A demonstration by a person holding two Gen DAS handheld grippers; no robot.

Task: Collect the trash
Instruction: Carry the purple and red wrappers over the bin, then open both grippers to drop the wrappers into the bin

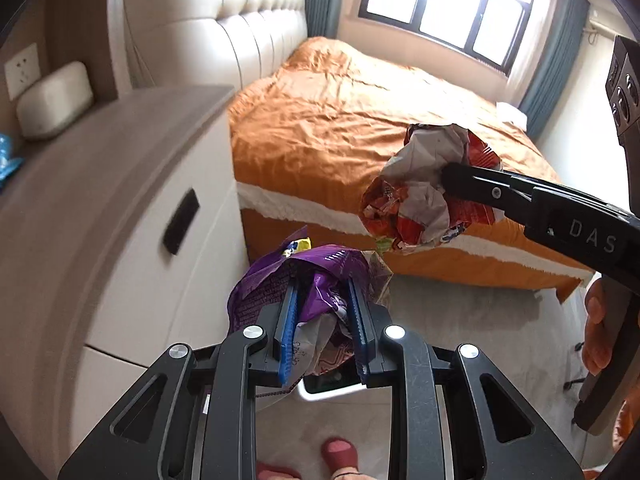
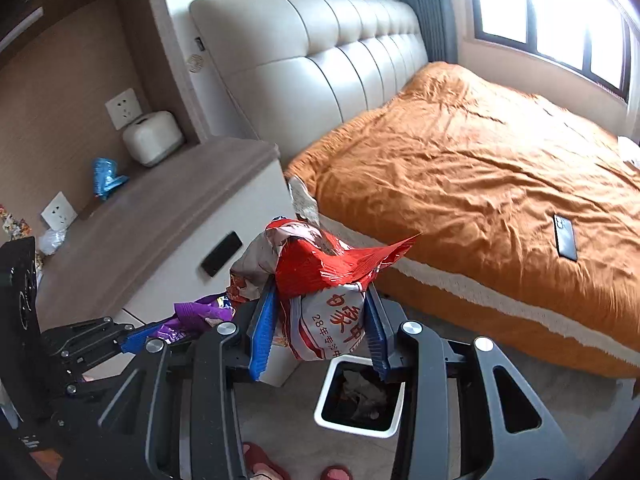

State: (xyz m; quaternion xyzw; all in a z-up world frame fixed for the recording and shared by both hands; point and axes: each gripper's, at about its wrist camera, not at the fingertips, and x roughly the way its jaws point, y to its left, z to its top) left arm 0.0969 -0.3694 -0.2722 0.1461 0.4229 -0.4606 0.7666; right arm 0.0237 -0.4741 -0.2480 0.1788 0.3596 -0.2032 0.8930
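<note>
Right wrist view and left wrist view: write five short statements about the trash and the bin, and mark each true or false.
1. The left gripper grips a purple wrapper. True.
2. The right gripper is empty. False: it is shut on a red wrapper.
3. The bin on the floor already has trash in it. True.
4. A phone lies on the nightstand. False: it lies on the orange bed.
5. A blue wrapper sits on the nightstand. True.
</note>
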